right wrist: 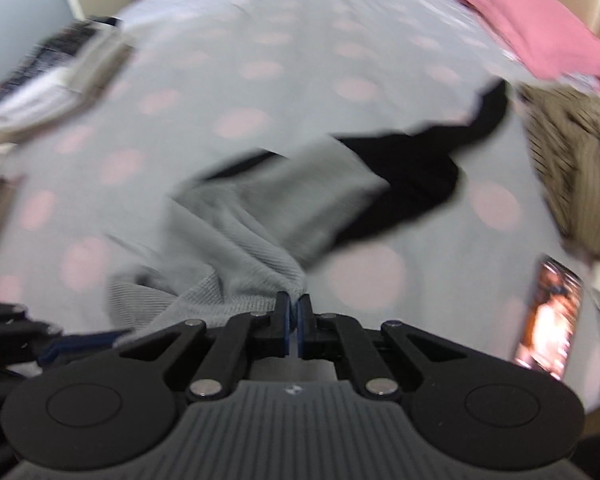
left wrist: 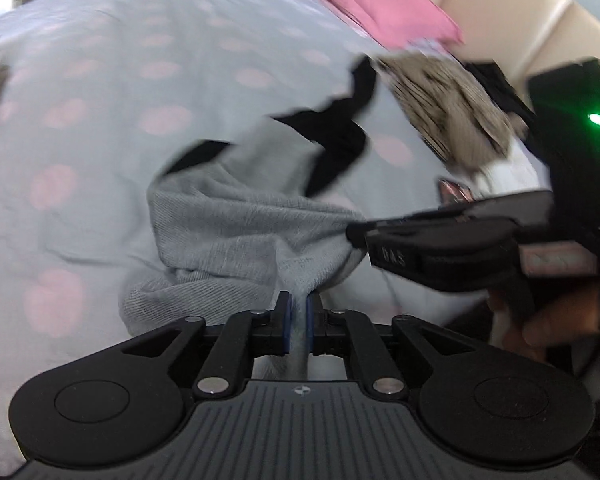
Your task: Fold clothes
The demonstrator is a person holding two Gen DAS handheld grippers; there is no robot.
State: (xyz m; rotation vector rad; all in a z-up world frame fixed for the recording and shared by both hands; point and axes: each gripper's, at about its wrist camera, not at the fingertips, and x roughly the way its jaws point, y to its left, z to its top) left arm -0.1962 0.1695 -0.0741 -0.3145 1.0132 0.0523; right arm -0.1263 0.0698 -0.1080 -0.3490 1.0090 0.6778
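Observation:
A grey knit garment [left wrist: 236, 224] with black parts [left wrist: 336, 140] hangs bunched above the bed. My left gripper [left wrist: 298, 304] is shut on a fold of its grey cloth, which runs down between the blue pads. In the left wrist view my right gripper [left wrist: 356, 236] comes in from the right and pinches the same garment at its edge. In the right wrist view the right gripper [right wrist: 294, 304] is shut on the grey garment [right wrist: 260, 208], whose black part [right wrist: 412, 176] trails away to the right. Both views are blurred.
The bed sheet [left wrist: 100, 100] is pale grey with pink dots. A pink pillow [right wrist: 540, 28] lies at the far right by a padded headboard [left wrist: 540, 12]. A tan striped garment [right wrist: 572, 168] lies at the right, a phone [right wrist: 548, 316] near it, and stacked folded clothes [right wrist: 48, 80] at the left.

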